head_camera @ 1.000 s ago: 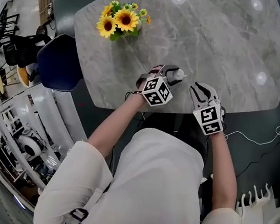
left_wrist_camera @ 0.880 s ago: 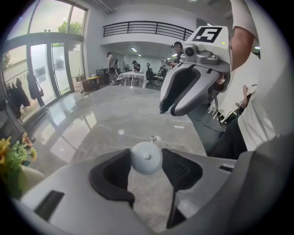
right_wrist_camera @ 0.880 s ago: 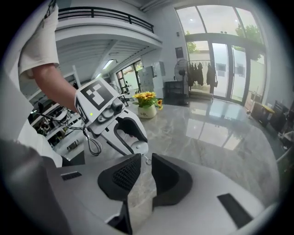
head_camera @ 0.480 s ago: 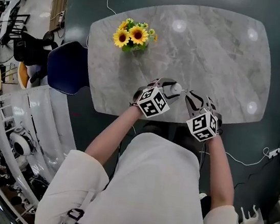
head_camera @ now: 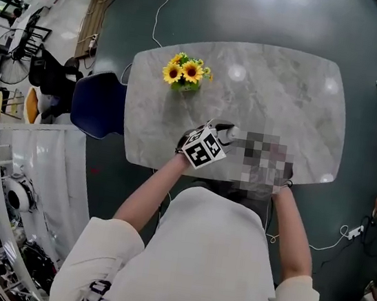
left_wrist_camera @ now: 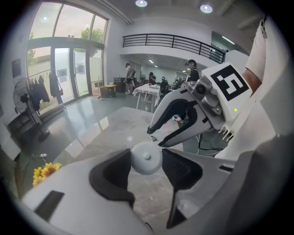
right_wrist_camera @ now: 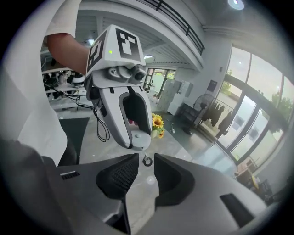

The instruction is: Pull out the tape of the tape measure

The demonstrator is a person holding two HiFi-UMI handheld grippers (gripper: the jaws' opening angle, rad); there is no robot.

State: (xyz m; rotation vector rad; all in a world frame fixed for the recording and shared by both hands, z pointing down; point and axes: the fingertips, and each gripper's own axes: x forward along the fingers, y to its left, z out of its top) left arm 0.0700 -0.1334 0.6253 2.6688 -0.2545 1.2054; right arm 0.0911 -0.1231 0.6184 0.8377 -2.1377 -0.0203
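Left gripper (left_wrist_camera: 147, 170) clamps the round tape measure (left_wrist_camera: 146, 156) over the table (head_camera: 287, 91); right gripper (right_wrist_camera: 146, 170), jaws just now opening, stands spread around the pull ring (right_wrist_camera: 147, 160) without pinching it — tape seemingly hardly drawn, so the pull itself remains.

The flowers (head_camera: 185, 73) stand on the tabletop (head_camera: 289, 77) near its far left corner, and a chair (head_camera: 97, 104) sits just beside the tabletop's left edge. Over the near edge, the left tongs (head_camera: 220, 132) grip the tape measure (left_wrist_camera: 146, 157) between their pads. The right tongs (left_wrist_camera: 155, 137) are just to its right, tips towards it. Their jaws have just been opening, and the tape's end ring (right_wrist_camera: 147, 161) hangs unpinched between them.
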